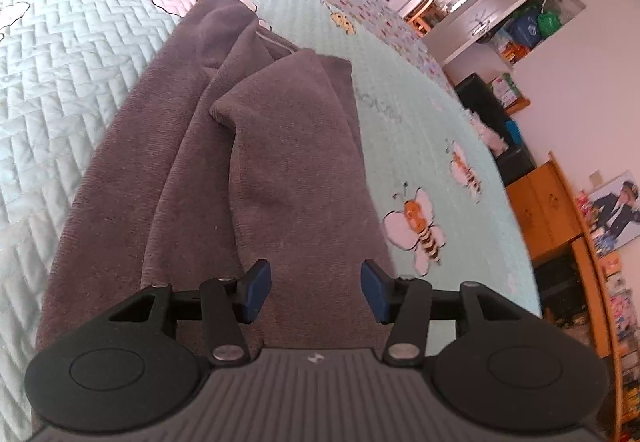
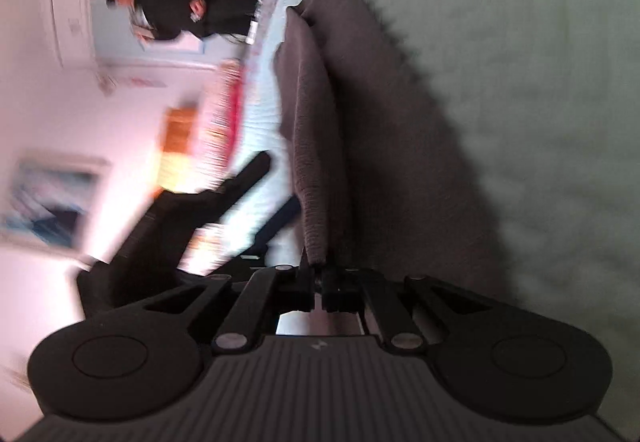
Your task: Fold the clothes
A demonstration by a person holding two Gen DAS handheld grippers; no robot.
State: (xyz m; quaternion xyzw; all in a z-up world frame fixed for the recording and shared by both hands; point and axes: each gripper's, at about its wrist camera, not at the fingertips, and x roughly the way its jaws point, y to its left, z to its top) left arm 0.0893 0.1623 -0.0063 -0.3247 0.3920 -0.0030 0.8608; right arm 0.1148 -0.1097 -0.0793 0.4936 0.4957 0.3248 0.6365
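right view motion-blurred; grey garment near end hidden behind hand-held gripper.

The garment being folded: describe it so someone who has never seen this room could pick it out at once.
Start from the pale green quilted bedspread stitched with bees. The grey garment lies along it, bunched in long folds, with the open left tool above its near end and the right tool shut on one edge. It is the only dark, plain, ribbed cloth on the bed.
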